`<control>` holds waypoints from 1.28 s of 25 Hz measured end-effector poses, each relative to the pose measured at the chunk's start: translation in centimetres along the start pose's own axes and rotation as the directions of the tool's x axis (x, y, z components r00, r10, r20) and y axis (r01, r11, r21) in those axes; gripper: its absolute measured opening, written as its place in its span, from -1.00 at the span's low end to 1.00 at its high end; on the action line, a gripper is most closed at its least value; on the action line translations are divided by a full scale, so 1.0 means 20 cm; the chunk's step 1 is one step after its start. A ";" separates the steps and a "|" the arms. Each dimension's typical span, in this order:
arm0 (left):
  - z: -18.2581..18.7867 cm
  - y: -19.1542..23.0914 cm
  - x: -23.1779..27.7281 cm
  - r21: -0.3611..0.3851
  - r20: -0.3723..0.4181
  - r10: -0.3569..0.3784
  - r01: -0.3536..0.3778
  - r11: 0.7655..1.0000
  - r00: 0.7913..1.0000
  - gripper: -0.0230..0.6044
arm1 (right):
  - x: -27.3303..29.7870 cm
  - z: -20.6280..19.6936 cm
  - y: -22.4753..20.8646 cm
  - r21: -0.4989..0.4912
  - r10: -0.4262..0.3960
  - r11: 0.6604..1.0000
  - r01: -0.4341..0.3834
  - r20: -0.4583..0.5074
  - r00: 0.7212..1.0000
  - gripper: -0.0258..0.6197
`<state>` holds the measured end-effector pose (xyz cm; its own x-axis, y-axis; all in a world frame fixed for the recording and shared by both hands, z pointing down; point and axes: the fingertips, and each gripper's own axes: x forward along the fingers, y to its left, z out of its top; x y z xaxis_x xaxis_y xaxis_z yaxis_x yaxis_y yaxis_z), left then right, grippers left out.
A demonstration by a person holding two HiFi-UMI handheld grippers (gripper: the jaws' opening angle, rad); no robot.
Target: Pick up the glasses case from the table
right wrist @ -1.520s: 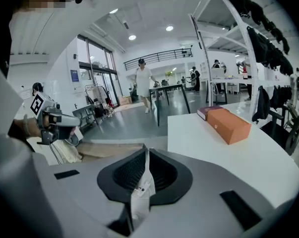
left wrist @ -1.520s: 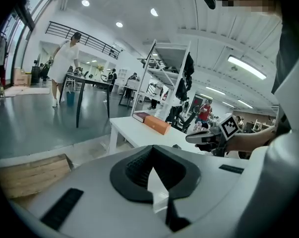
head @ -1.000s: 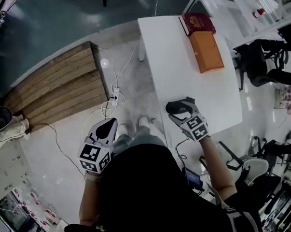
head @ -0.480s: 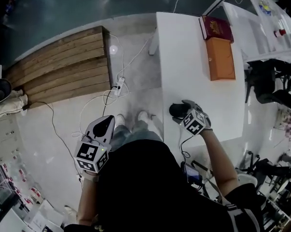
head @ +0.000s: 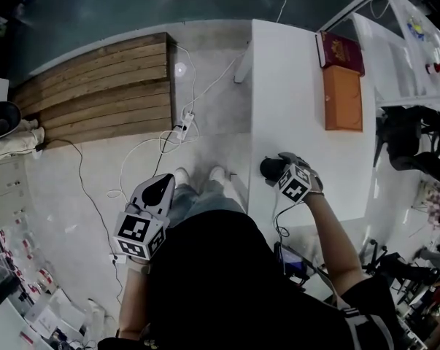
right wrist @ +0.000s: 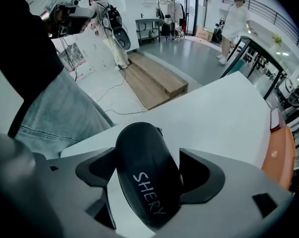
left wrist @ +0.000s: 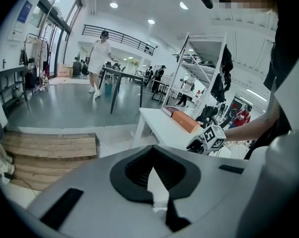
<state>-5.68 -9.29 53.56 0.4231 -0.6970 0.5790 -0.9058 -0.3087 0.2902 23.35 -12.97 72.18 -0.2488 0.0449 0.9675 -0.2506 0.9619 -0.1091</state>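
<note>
Room: open workshop floor with a wooden platform [head: 95, 86] and loose cables [head: 161, 148] beside a long white tabletop [head: 300, 86].
Far end of tabletop: an orange box [head: 343, 98] touching a dark red book [head: 341, 52], both well apart from the work.
Glasses case: black, rounded, lettered "SHERY" [right wrist: 148, 180]; it sits at the near left edge of the tabletop, between the jaws of the right gripper [head: 274, 168].
Right gripper: jaws closed in against both sides of the glasses case, so the grasp looks made.
Left gripper: [head: 160, 188] off the tabletop, out over the floor beside the person's leg, jaws drawn together with nothing between them.
Done: reach and closing on the case, by my reading.
Left to do: the lift. I cannot tell whether the case has cleared the tabletop yet; white surface shows right under it.
Risk: the smooth curved shell could slip if the squeeze is light.
</note>
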 end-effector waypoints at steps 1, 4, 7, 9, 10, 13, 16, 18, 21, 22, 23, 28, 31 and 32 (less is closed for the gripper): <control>0.00 0.00 0.00 -0.002 0.001 0.002 -0.001 1.000 1.000 -0.87 | 0.00 0.00 0.00 -0.006 0.000 1.000 0.000 -0.010 1.000 0.32; -0.01 0.00 -0.01 -0.005 0.004 0.001 -0.001 1.000 1.000 -0.87 | 0.01 -0.01 0.01 -0.030 -0.009 1.000 0.009 -0.030 1.000 0.32; -0.01 0.00 -0.02 -0.004 0.010 -0.001 0.001 1.000 1.000 -0.87 | 0.03 -0.01 0.02 -0.055 -0.019 0.998 0.016 -0.060 0.998 0.31; -0.01 0.01 -0.03 -0.005 0.015 -0.001 0.001 1.000 1.000 -0.87 | 0.03 -0.01 0.03 -0.066 -0.022 0.998 0.016 -0.087 0.996 0.29; -0.01 0.01 -0.04 -0.005 0.017 -0.002 0.002 1.000 1.000 -0.87 | 0.03 -0.02 0.03 -0.073 -0.027 0.997 0.019 -0.102 0.994 0.27; 0.01 0.02 -0.05 0.005 0.022 -0.004 0.004 1.000 1.000 -0.87 | 0.02 -0.02 0.02 -0.103 -0.060 0.994 0.046 -0.138 0.989 0.25; 0.00 0.04 -0.07 0.016 0.028 -0.013 0.013 1.000 1.000 -0.87 | -0.01 0.04 -0.01 -0.103 -0.097 0.991 0.085 -0.117 0.988 0.23; 0.01 0.05 -0.07 0.018 0.036 -0.019 0.018 1.000 0.999 -0.87 | -0.04 0.09 -0.02 -0.095 -0.119 0.989 0.109 -0.105 0.987 0.23; 0.04 0.07 -0.08 0.026 0.052 -0.028 0.027 0.999 0.998 -0.87 | -0.10 0.18 -0.03 -0.092 -0.157 0.984 0.149 -0.076 0.985 0.23; 0.05 0.07 -0.09 0.031 0.058 -0.032 0.030 0.999 0.998 -0.87 | -0.13 0.22 -0.03 -0.087 -0.165 0.983 0.160 -0.059 0.985 0.23; 0.06 0.07 -0.09 0.037 0.064 -0.036 0.033 0.999 0.997 -0.87 | -0.16 0.26 -0.03 -0.082 -0.174 0.982 0.170 -0.042 0.984 0.23; 0.14 0.08 -0.09 0.072 0.104 -0.069 0.062 0.995 0.992 -0.87 | -0.32 0.47 -0.02 -0.047 -0.235 0.970 0.238 0.057 0.970 0.22; 0.20 0.09 -0.10 0.088 0.137 -0.097 0.086 0.992 0.986 -0.87 | -0.44 0.62 -0.01 0.018 -0.279 0.960 0.280 0.144 0.949 0.22; 0.21 0.10 -0.10 0.094 0.146 -0.103 0.090 0.992 0.984 -0.87 | -0.48 0.67 0.00 0.043 -0.292 0.956 0.289 0.175 0.940 0.22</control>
<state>-8.43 -11.29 49.74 0.5061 -0.7482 0.4289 -0.8623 -0.4293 0.2686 13.24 -17.02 59.88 -0.3244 -0.2854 0.9018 -0.3520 0.9213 0.1650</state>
